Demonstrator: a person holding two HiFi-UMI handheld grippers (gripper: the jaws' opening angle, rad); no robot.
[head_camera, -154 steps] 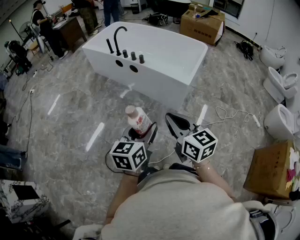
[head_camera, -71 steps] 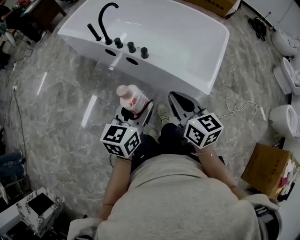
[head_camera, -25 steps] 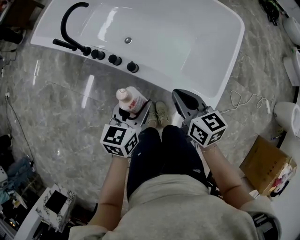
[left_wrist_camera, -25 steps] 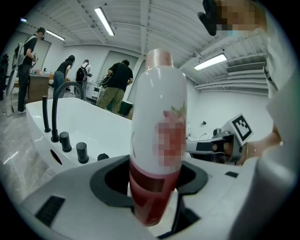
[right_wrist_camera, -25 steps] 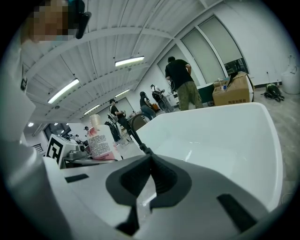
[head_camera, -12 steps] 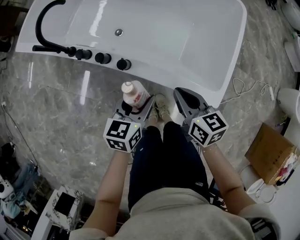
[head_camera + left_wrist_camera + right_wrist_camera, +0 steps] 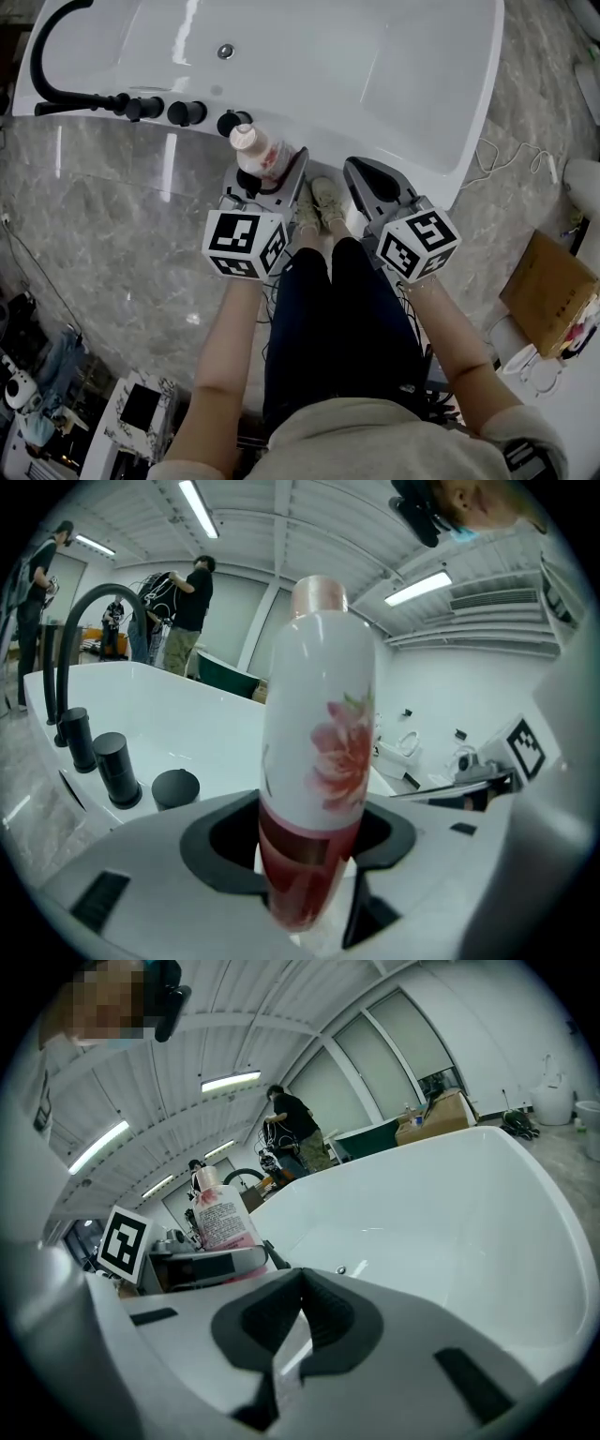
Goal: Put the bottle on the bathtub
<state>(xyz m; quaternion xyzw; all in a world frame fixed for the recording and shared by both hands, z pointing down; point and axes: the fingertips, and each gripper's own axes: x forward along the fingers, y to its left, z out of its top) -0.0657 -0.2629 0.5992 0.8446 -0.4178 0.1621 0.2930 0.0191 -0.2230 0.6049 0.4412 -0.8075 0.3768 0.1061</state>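
A white bottle (image 7: pixel 260 153) with a pink cap, a red flower print and a red lower band stands upright in my left gripper (image 7: pixel 265 178), whose jaws are shut on its lower part; the bottle (image 7: pixel 314 761) fills the middle of the left gripper view. It hangs at the near rim of the white bathtub (image 7: pixel 441 164), just right of the black tap knobs (image 7: pixel 186 112). My right gripper (image 7: pixel 367 185) is beside it over the same rim, jaws shut with nothing between them. The bottle (image 7: pixel 221 1213) also shows at the left of the right gripper view.
A black curved faucet (image 7: pixel 56 37) stands at the tub's left end and a drain (image 7: pixel 224 52) lies in its basin. The person's shoes (image 7: pixel 318 203) are on the marble floor against the tub. A cardboard box (image 7: pixel 549 291) and a cable (image 7: pixel 511 155) lie to the right.
Both grippers have sunk and come up to the tub's near rim. The bottle, still held, now sits next to the tap knobs instead of over the floor.
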